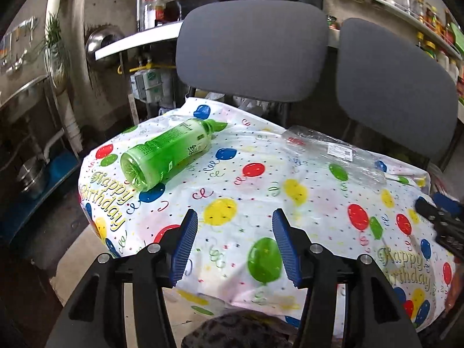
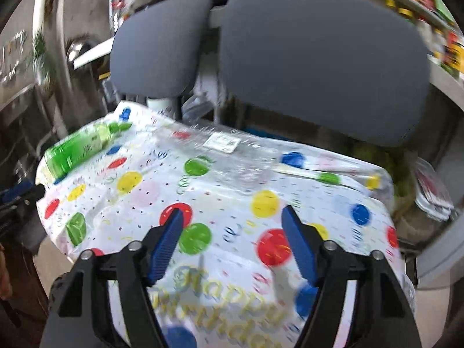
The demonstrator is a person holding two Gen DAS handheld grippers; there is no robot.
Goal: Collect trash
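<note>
Over the balloon-print tablecloth (image 1: 232, 174), both the left gripper (image 1: 233, 217) and right gripper (image 2: 232, 214) hang tilted downward, jaws apart and empty, short of the green bottle (image 1: 165, 152) and clear bottle (image 1: 333, 153) lying flat.

Left hand-held gripper (image 1: 233, 217): black plastic frame, two angular arms per side, round silver screw heads at pivots, blue ribbed pads on fingers (image 1: 185, 243). Right hand-held gripper (image 2: 232, 217): same build, black linkage, silver screws, blue grooved fingers (image 2: 298, 243). No cables or markings visible on either.
</note>
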